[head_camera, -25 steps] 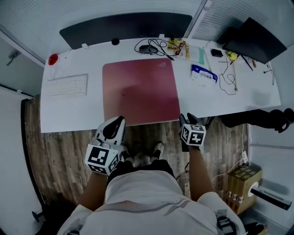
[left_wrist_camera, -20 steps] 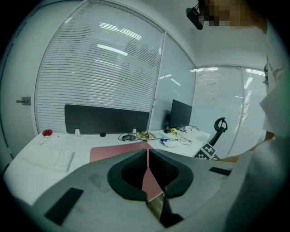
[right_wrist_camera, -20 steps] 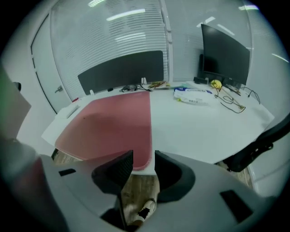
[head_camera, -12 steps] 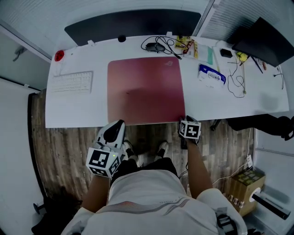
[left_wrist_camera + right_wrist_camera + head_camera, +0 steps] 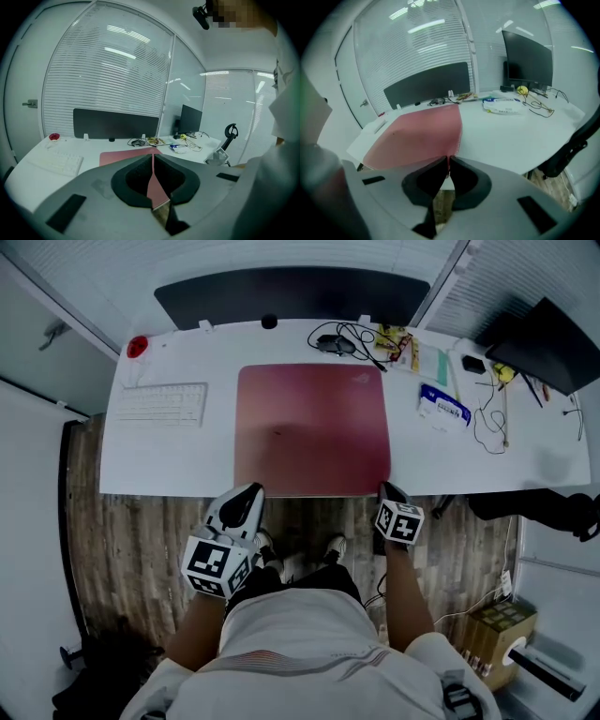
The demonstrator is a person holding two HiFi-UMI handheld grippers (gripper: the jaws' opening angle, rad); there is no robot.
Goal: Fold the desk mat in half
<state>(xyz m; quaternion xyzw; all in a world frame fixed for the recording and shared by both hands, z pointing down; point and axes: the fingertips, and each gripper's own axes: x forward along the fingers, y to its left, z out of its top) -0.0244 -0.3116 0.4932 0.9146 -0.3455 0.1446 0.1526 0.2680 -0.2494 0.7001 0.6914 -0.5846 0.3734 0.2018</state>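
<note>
The red mat [image 5: 312,427] lies flat and unfolded in the middle of the white worktop [image 5: 178,460], its near edge along the worktop's front edge. The left gripper [image 5: 248,493] sits at the mat's near left corner, tips just over the front edge. In the left gripper view its jaws stand all but together, with only a thin slit between the tips through which the mat shows. The mat's near edge and the wood floor [image 5: 131,559] are visible lower in the gap. The right gripper [image 5: 386,488] is at the near right corner. In the right gripper view its jaws are likewise drawn together to a slit, with the tips right at that corner. Whether they nip the mat there cannot be told. A white keyboard [image 5: 159,404] lies left of the mat, apart from it. Cables [image 5: 342,338] lie behind the mat's far right corner, and a dark panel [image 5: 291,294] stands along the back. A monitor [image 5: 548,329] is at the far right.
</note>
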